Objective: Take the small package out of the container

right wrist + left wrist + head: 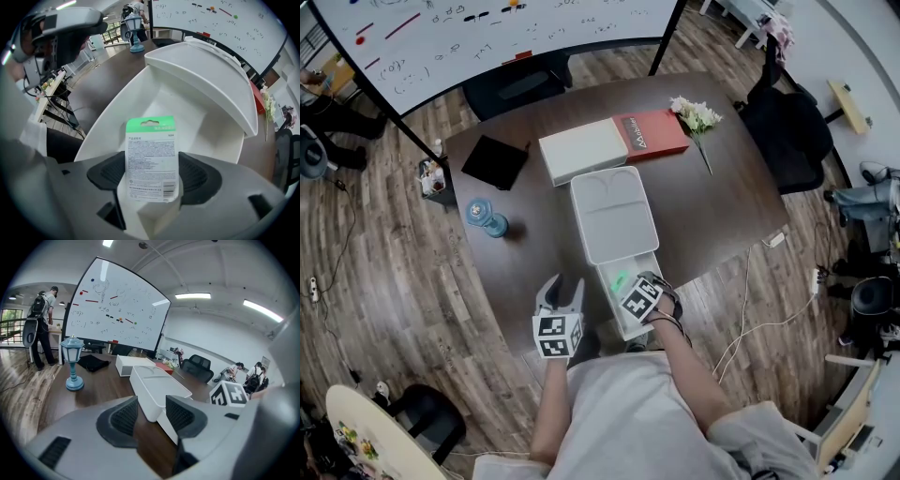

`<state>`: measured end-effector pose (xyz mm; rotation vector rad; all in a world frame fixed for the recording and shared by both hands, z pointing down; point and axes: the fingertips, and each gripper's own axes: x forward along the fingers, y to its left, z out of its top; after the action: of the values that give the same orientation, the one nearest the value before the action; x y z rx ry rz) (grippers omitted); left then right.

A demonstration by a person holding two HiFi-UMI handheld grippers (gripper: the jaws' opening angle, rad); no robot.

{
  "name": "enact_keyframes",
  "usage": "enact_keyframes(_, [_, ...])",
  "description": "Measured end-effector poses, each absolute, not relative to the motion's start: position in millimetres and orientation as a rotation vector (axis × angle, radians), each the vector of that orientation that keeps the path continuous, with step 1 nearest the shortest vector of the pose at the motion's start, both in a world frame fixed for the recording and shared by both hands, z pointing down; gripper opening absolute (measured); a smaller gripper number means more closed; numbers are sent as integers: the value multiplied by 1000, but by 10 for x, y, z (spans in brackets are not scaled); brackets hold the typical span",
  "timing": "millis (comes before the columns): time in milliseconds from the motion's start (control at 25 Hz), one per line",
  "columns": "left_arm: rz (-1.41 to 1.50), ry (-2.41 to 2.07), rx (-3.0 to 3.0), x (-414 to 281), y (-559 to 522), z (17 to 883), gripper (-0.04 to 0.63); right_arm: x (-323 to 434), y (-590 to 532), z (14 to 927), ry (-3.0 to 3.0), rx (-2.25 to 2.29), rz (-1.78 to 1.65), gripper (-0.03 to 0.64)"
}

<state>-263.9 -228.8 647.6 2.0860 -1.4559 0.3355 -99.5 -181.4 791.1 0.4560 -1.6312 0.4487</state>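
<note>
Cardboard, thin and printed, with a green header: the small package point(152, 159) should be very light, stiff across its face yet easy to crease; the firmest hold is on its two side edges low down, away from the header.

The right gripper point(152, 176) looks closed on exactly those edges, though the card overlaps the pads and I judge the contact rather than see it; the package stands upright at the container's point(108, 126) open near end, not yet clear of its walls. The lid point(206, 79) covers the container's far part.

The right gripper view alone shows the print and the hold; the head view gives only a green fleck inside the container point(614, 216) beside the right gripper point(649, 295), but it places the left gripper point(558, 300) just left of the container, over the bench point(722, 187). The left gripper view shows the left gripper point(152, 416) with jaws apart and nothing between them, the container's outer wall just beyond.
</note>
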Motion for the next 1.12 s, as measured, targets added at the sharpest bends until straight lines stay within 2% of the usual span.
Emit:
enact_keyframes(560, [327, -1564, 1998, -2762, -1983, 6422, 176, -988, -1791, 7899, -1627, 438, 442, 353])
enact_keyframes(1120, [332, -1671, 1976, -2548, -1717, 6194, 176, -980, -1727, 7703, -1737, 397, 382, 350])
